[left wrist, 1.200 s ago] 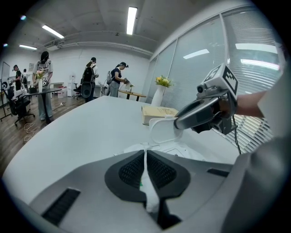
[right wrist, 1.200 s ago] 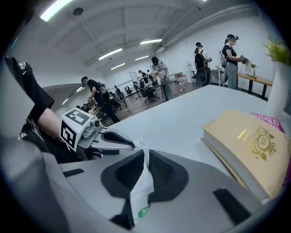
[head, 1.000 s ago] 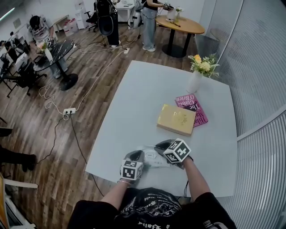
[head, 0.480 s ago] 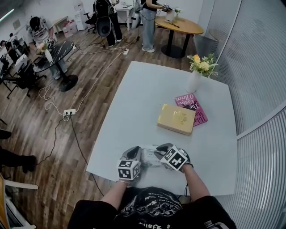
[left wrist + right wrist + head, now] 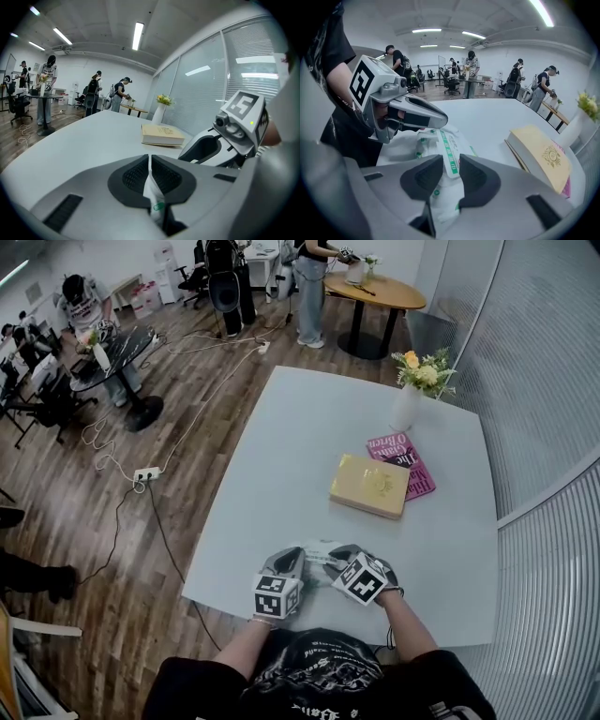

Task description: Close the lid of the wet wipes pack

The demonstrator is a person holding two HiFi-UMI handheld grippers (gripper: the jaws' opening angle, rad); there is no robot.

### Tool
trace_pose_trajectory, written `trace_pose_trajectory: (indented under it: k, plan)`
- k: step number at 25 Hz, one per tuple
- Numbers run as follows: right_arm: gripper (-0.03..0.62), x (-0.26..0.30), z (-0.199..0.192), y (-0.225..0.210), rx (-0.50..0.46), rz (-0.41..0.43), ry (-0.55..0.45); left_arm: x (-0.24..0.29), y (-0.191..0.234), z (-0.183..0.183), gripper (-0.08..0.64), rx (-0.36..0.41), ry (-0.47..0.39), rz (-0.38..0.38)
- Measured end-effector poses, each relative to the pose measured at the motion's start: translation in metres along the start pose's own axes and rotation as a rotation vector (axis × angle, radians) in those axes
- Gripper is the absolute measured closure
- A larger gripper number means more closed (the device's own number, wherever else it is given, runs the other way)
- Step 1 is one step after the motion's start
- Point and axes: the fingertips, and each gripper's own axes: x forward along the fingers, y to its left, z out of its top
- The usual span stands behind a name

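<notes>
The white wet wipes pack [image 5: 315, 562] with green print is at the table's near edge, between my two grippers. My left gripper [image 5: 290, 565] is shut on a thin edge of the pack's film [image 5: 151, 193], which sticks up between its pads. My right gripper [image 5: 334, 556] comes in from the right and points steeply down at the pack [image 5: 437, 199]. Its jaws are opening, with a gap showing. The lid flap [image 5: 449, 153] with its green stripe lies between them. In the right gripper view, my left gripper [image 5: 438, 120] holds the pack's far side.
A yellow book [image 5: 369, 486] lies further back on the white table [image 5: 281, 456], partly over a pink book [image 5: 416, 465]. A vase of flowers [image 5: 409, 407] stands behind them. The table's near edge is right below the grippers. People and cables are on the floor to the left.
The right gripper has slid back toward me and a little down, and its cube has rolled. The left gripper has lifted slightly with the pack's edge still in it.
</notes>
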Motion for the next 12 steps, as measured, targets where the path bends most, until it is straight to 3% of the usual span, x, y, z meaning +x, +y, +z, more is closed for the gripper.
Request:
trace_pose_trajectory:
  k: [7, 12]
  plan:
    - [0.483, -0.001, -0.003, 0.003, -0.029, -0.038, 0.015, 0.000, -0.008, 0.001, 0.541, 0.015, 0.004, -0.011]
    - [0.476, -0.004, -0.003, 0.001, 0.033, -0.003, -0.011, 0.001, -0.011, 0.002, 0.541, 0.018, 0.000, -0.018]
